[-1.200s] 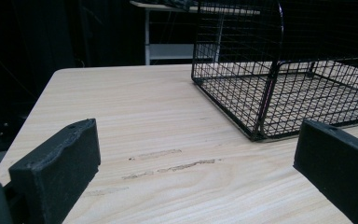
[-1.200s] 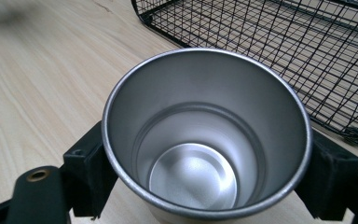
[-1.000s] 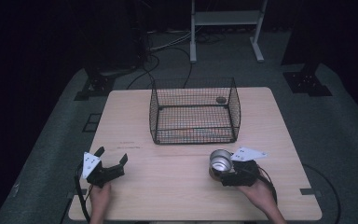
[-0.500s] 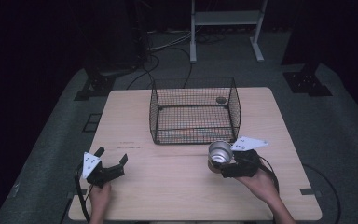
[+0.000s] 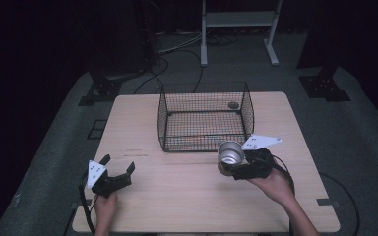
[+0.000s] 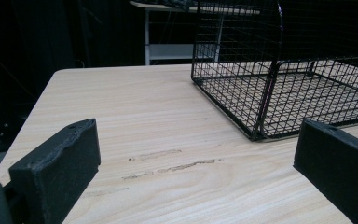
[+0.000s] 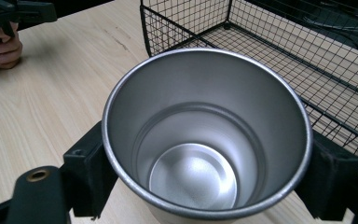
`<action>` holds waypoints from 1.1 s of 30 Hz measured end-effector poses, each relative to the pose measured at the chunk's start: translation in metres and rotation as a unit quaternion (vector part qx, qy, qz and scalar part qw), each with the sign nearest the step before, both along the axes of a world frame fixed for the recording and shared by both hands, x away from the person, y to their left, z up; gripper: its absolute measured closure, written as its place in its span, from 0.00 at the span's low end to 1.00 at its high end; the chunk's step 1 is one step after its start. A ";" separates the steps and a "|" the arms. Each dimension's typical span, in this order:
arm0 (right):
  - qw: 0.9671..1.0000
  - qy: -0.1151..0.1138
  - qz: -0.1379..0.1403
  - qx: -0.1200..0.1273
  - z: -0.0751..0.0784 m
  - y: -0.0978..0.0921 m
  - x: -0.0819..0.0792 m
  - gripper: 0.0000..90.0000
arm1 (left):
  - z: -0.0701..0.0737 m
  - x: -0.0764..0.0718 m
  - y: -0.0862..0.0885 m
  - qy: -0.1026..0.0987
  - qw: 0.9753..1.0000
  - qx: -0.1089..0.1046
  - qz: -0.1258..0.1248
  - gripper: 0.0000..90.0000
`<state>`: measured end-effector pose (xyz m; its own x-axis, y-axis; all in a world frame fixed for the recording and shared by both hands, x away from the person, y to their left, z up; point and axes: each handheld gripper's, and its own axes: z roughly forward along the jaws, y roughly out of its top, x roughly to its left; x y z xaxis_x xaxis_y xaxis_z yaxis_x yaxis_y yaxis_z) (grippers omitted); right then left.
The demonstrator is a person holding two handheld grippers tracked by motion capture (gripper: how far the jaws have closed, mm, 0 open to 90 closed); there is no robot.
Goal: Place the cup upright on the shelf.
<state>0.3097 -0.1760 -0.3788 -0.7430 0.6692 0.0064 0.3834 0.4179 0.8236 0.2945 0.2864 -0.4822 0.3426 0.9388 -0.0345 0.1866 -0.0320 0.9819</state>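
- Right of centre in the high view, the right gripper (image 5: 237, 167) clamps a steel cup (image 5: 230, 153), mouth open, just below the wire basket (image 5: 204, 118).
- Placing is left: the cup seems lifted, though contact with the table (image 5: 187, 206) is unclear.
- Lower left, the left gripper (image 5: 115, 173) rests with jaws wide, empty.

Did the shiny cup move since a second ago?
Yes. The metal cup, held in the right claw, has moved toward the wire basket and now sits close to its front right corner.

Both black tools (image 5: 117, 175) (image 5: 231, 167) carry pale triangular plates, apparently dotted, and cables.
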 end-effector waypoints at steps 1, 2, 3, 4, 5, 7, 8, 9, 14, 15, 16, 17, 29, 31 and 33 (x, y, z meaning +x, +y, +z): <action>1.000 -0.001 0.001 -0.001 0.001 0.000 0.001 0.20 | 0.000 0.000 0.000 0.001 1.000 -0.001 0.000 0.00; 1.000 -0.001 0.001 0.000 0.003 0.001 0.001 0.20 | 0.000 0.000 0.000 0.001 1.000 0.000 0.000 0.00; 1.000 -0.001 0.003 -0.001 0.004 0.001 0.002 0.20 | 0.000 0.000 0.000 0.001 1.000 0.000 0.000 0.00; 1.000 -0.001 0.003 -0.001 0.004 0.001 0.002 0.20 | 0.000 0.000 0.000 0.000 1.000 0.000 0.000 0.00; 1.000 0.001 0.004 0.000 0.007 0.003 0.004 0.20 | 0.000 0.000 0.000 0.000 1.000 0.001 0.000 0.00; 1.000 0.000 0.004 -0.002 0.008 0.003 0.005 0.20 | 0.000 0.000 0.000 0.000 1.000 0.000 0.000 0.00; 1.000 -0.002 0.005 -0.004 0.011 0.004 0.007 0.20 | 0.000 0.000 0.000 0.000 1.000 0.000 0.000 0.00; 1.000 -0.001 0.006 -0.002 0.013 0.004 0.008 0.20 | 0.000 0.000 0.000 0.000 1.000 0.000 0.000 0.00; 1.000 -0.004 0.009 -0.002 0.021 0.005 0.013 0.20 | 0.000 0.000 0.000 0.000 1.000 0.000 0.000 0.00; 1.000 -0.004 0.009 -0.002 0.021 0.005 0.013 0.20 | 0.000 0.000 0.000 0.000 1.000 0.000 0.000 0.00; 1.000 -0.004 0.009 0.000 0.024 0.005 0.016 0.20 | 0.000 0.000 0.000 -0.001 1.000 -0.001 0.000 0.00; 1.000 -0.004 0.011 0.002 0.026 0.005 0.018 0.20 | 0.000 0.000 0.000 0.000 1.000 -0.001 0.001 0.00; 1.000 -0.011 0.015 -0.004 0.048 0.014 0.035 0.20 | 0.000 0.000 0.000 0.000 1.000 -0.001 0.000 0.00; 1.000 -0.011 0.018 -0.003 0.052 0.017 0.039 0.20 | 0.000 0.000 0.000 0.000 1.000 -0.001 0.000 0.00; 1.000 -0.010 0.020 0.000 0.054 0.018 0.041 0.20 | 0.000 0.000 0.000 0.000 1.000 -0.001 0.000 0.00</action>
